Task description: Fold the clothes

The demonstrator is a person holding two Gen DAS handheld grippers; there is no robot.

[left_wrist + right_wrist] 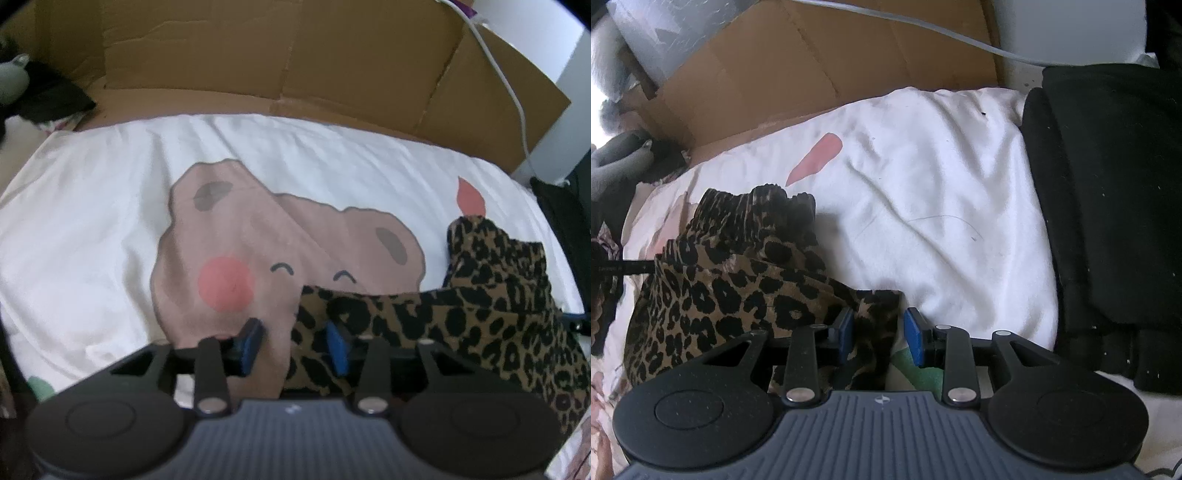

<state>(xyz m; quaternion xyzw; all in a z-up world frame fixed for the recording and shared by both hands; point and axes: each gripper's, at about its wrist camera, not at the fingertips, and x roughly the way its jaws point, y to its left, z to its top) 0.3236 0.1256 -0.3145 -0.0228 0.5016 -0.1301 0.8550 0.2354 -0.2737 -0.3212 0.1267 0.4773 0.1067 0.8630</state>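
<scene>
Fingers of the left gripper [295, 341] stand apart over one edge of the leopard-print garment [461, 314]; the right gripper [878, 338] likewise straddles a fold without pinching it. Garment lies bunched on the white bedsheet [942, 221], below the cardboard [258, 55]. Folding looks barely begun; flattening remains.

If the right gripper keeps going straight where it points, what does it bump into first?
Most likely the leopard-print garment. The right gripper is open, and a corner of that cloth already lies between its blue pads, just ahead. Beneath it is the white bed cover. Depth is hard to judge here.
</scene>
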